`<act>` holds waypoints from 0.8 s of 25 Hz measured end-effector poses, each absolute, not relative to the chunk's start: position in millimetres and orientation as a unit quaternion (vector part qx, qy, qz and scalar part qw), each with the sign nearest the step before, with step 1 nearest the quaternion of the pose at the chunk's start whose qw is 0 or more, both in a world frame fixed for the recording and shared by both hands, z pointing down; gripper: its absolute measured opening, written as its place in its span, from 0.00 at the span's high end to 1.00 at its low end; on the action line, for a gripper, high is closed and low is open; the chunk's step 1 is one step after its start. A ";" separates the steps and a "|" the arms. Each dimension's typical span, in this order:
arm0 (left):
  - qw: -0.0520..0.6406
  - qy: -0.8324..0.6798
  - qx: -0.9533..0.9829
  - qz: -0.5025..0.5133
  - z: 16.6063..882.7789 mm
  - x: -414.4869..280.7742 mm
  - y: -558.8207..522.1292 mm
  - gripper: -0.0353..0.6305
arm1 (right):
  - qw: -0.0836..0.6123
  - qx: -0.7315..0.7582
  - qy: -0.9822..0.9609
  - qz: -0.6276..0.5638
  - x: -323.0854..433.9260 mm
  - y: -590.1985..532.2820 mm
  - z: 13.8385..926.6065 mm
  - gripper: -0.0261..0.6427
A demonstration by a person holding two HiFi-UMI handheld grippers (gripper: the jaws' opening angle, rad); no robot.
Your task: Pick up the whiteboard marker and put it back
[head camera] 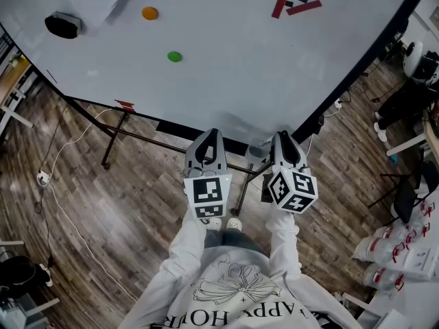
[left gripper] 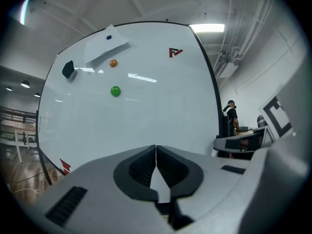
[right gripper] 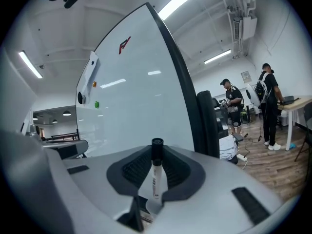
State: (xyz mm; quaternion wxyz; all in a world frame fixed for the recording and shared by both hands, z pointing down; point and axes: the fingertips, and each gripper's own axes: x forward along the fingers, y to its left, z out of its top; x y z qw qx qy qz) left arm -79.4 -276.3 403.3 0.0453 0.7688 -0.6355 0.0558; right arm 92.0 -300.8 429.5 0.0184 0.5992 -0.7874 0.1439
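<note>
done: right gripper (right gripper: 156, 155) grips whiteboard marker (right gripper: 156, 179) | left gripper (left gripper: 156, 151): closed, empty | to do: put marker back at whiteboard (head camera: 240, 67)

The whiteboard (head camera: 240, 81) carries a black eraser (head camera: 63, 25) near its upper left corner. A paper sheet (left gripper: 105, 50) hangs at the top edge, with an orange magnet (head camera: 149, 13) and a green magnet (head camera: 175, 57) below it.
</note>
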 end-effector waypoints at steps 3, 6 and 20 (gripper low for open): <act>0.049 -0.635 0.769 0.059 407.6 -79.9 -278.1 0.94 | 0.023 0.598 -0.786 0.155 91.0 -303.0 439.3 0.87; 0.052 -0.635 0.768 0.062 412.2 -80.6 -280.6 0.94 | 0.027 0.597 -0.784 0.167 90.2 -306.1 450.5 0.87; 0.072 -0.635 0.765 0.081 437.7 -86.5 -289.5 0.94 | 0.061 0.590 -0.773 0.225 83.9 -313.1 510.8 0.87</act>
